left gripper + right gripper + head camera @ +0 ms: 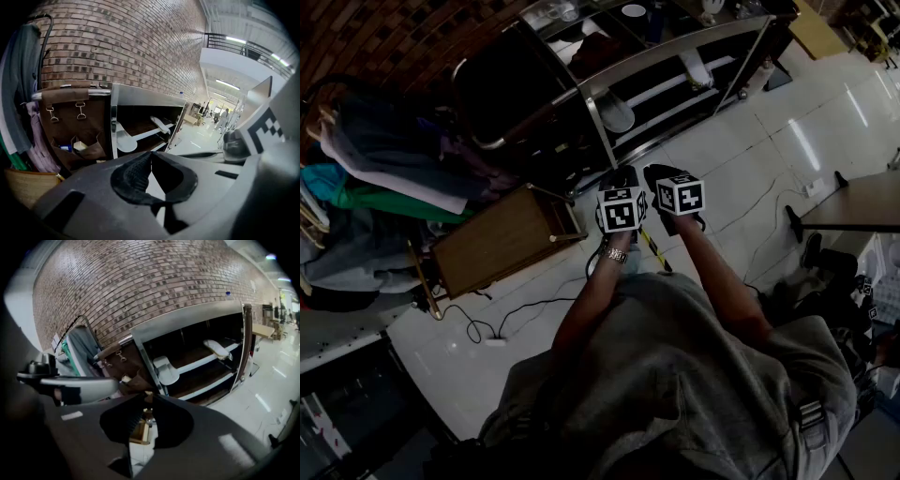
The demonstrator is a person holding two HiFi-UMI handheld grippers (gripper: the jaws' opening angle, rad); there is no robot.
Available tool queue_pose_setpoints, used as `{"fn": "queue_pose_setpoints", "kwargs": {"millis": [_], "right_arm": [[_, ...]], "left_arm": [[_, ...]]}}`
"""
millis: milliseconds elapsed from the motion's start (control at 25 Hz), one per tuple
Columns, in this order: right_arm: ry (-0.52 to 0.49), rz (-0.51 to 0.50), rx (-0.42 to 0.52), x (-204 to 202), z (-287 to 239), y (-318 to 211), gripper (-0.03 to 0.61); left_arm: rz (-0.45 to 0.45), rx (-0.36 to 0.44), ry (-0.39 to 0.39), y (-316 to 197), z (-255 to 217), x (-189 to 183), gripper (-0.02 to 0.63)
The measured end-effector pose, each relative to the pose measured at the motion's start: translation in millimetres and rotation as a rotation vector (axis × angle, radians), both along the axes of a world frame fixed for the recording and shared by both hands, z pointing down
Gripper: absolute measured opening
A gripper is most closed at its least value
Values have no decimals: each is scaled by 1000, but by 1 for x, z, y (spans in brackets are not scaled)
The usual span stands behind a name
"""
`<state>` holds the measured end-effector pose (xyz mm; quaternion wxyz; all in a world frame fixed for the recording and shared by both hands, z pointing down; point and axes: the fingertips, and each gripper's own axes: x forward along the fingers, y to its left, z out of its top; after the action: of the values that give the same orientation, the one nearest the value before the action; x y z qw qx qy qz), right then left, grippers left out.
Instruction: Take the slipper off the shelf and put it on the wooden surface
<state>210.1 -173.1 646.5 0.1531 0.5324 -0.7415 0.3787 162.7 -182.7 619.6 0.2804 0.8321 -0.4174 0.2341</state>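
Observation:
Two pale slippers lie on the metal-framed shelf (675, 45): one slipper (617, 113) at the left end, hanging over the edge, and another slipper (695, 68) further right. The right gripper view shows the near slipper (165, 370) and the far slipper (217, 348); in the left gripper view they are the near slipper (123, 139) and the far slipper (161, 124). The wooden surface (502, 239) is a low stand left of the shelf's corner. My left gripper (622, 178) and right gripper (659, 173) are side by side over the floor short of the shelf, both shut and empty.
Clothes (375, 178) hang on a rack at the left, against a brick wall (140, 282). A brown hanging organiser (75, 126) covers the shelf's end. Cables (516, 314) trail over the white floor. A desk corner (858, 202) stands at the right.

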Motion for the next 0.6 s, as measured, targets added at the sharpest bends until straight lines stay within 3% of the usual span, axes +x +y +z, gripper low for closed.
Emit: {"fn": "queue_pose_setpoints", "kwargs": {"millis": [80, 120, 240, 400, 600], "right_arm": [[-106, 90, 29, 10, 14, -52, 91], [-164, 131, 24, 14, 25, -76, 143], [-291, 223, -67, 29, 75, -128, 271], [-362, 295, -122, 45, 141, -173, 299], [-545, 409, -120, 43, 199, -224, 359]], "left_arm": [[-10, 5, 3, -35, 1, -6, 6], [-18, 1, 6, -50, 3, -9, 6], [-48, -44, 13, -78, 17, -16, 6], [-74, -88, -6, -88, 36, -25, 6], [-128, -120, -50, -92, 53, -44, 6]]}}
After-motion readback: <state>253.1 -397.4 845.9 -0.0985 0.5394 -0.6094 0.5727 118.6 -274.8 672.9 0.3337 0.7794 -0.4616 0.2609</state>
